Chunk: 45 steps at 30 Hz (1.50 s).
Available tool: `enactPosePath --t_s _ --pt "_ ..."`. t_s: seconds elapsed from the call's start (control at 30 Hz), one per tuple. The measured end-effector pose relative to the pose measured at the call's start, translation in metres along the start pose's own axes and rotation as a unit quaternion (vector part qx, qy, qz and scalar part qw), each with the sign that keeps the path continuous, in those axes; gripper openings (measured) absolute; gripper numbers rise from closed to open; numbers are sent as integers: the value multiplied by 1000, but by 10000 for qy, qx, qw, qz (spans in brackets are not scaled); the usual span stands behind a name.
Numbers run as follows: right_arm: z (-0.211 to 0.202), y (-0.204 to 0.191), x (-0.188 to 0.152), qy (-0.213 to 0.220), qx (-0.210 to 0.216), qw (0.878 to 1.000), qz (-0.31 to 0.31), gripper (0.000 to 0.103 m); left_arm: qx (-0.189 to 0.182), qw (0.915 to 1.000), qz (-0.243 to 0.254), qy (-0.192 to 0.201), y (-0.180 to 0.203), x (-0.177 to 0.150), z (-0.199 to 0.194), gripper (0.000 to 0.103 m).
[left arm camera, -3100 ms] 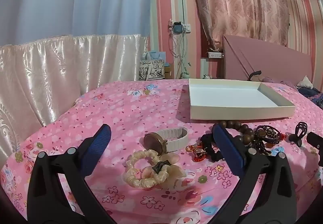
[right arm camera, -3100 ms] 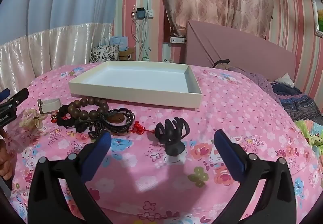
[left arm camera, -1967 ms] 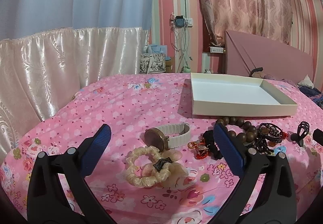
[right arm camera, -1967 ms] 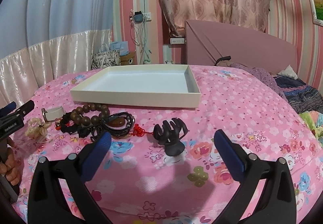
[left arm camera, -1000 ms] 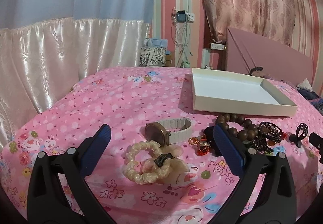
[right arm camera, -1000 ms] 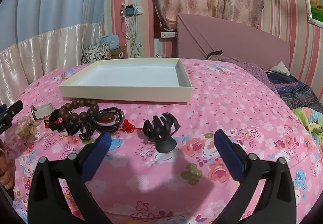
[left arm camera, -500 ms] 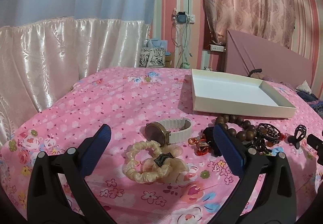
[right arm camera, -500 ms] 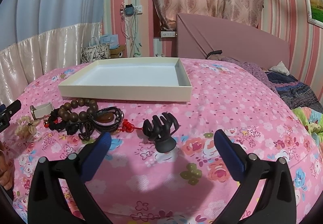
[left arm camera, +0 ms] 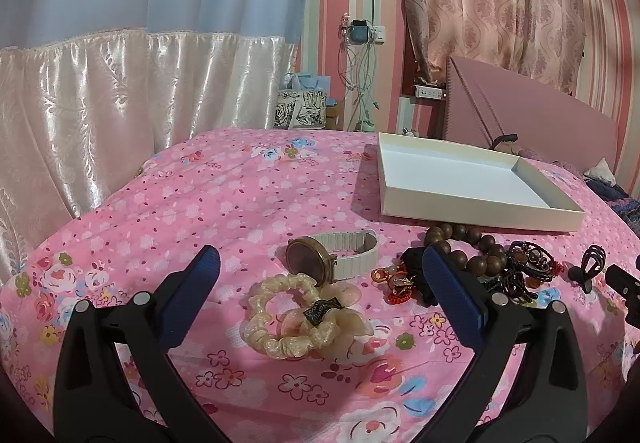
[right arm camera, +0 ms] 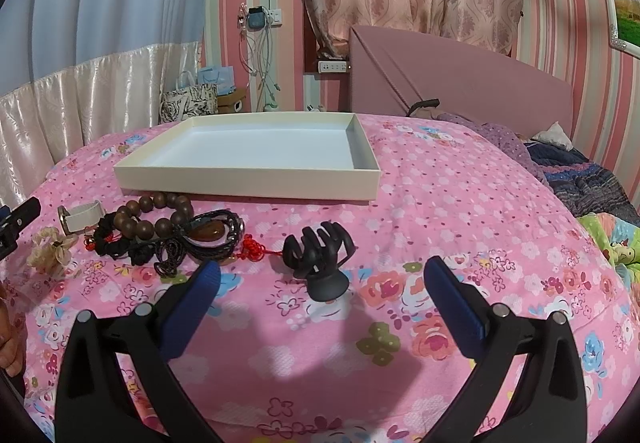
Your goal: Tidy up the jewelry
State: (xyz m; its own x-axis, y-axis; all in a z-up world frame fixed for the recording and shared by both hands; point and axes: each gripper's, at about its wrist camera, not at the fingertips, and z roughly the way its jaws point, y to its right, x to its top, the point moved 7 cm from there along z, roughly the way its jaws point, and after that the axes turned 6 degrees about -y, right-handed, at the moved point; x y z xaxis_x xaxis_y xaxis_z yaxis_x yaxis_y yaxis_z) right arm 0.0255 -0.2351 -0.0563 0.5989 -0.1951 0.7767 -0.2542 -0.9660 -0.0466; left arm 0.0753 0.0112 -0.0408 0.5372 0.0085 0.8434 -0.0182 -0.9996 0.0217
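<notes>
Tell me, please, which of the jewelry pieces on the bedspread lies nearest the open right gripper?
The black claw hair clip lies nearest, just ahead of the right gripper. The wooden bead bracelet and the white-strap watch lie farther off to its left.

We hold our left gripper [left arm camera: 318, 285] low and level, its two blue-padded fingers [left arm camera: 192, 293] spread wide with nothing between them. Our right gripper [right arm camera: 318, 295] sits the same way, jaws wide apart and gripping nothing. Both point forward, neither touching anything.
</notes>
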Motion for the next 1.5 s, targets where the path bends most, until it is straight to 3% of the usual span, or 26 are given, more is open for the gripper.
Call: enactPosePath --t_s 0.97,1.07,1.13,1.27,1.4,1.5 --pt "-4 -5 0 41 47 9999 -98 100 -7 10000 -14 -74 2 -1 8 100" --pt "-2 -8 2 -41 250 9996 -125 84 -18 9999 -33 -139 1 -2 10 100" --pt "1 -12 6 -163 637 9978 -1 67 -77 9996 -103 -245 0 -1 13 100" --pt "3 -28 23 -362 898 9953 -51 63 -278 9982 -4 -532 5 12 13 100" --pt "24 -54 34 -601 995 9928 -295 46 -263 9984 206 -456 19 33 9 100" --pt "54 -66 36 -869 1036 9900 -395 36 -361 9966 331 -669 45 38 30 99"
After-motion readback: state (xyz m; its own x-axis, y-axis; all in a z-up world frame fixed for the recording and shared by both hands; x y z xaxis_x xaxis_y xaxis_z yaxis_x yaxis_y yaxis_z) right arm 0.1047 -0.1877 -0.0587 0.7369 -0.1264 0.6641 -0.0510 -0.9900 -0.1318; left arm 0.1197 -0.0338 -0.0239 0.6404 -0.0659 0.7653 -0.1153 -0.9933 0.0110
